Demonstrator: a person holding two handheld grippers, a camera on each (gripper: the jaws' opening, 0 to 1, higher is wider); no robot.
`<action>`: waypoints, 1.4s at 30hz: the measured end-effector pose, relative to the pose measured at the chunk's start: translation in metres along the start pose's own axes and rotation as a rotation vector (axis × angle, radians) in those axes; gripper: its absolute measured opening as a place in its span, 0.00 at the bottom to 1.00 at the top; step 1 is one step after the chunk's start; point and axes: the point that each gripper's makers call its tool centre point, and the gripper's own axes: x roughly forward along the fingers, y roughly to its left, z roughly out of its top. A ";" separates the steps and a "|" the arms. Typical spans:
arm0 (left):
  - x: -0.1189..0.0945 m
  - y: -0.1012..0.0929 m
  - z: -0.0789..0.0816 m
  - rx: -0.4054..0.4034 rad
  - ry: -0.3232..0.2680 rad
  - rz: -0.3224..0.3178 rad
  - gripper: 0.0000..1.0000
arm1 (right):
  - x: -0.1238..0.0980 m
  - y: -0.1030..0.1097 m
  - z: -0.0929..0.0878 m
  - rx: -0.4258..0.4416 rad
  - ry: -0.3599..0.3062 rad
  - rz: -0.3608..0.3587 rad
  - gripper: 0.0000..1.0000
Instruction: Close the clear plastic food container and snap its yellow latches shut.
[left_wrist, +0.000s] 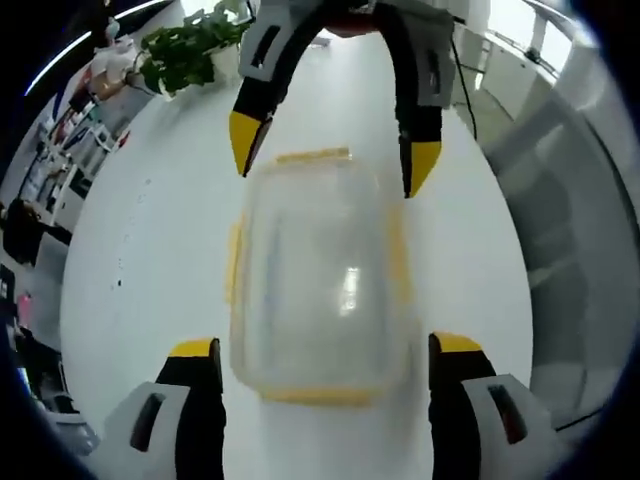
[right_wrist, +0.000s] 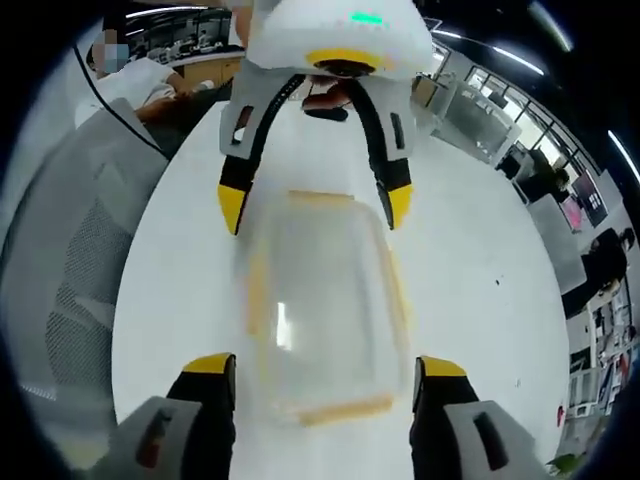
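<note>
Clear container (left_wrist: 318, 275) mid-table (left_wrist: 150, 230), bare surface around; left hand-held gripper (left_wrist: 325, 357) and right hand-held gripper (right_wrist: 325, 368) wide, facing across it.

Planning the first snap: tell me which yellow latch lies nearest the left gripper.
The end latch between the jaw tips of the left gripper. The opposite end latch sits by the right gripper; the two side latches run between.

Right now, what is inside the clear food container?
The container looks empty; through its clear lid only the white table shows. Glare blurs part of the inside.
</note>
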 end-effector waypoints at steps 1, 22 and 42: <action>0.001 0.001 0.000 -0.005 -0.002 0.006 0.83 | 0.001 0.000 -0.001 -0.001 0.002 0.001 0.75; 0.014 0.003 -0.004 0.006 0.022 0.032 0.80 | 0.018 -0.006 -0.009 -0.010 0.028 0.035 0.73; 0.005 0.001 -0.027 0.003 0.010 0.028 0.79 | 0.029 0.001 0.015 -0.003 0.021 0.037 0.72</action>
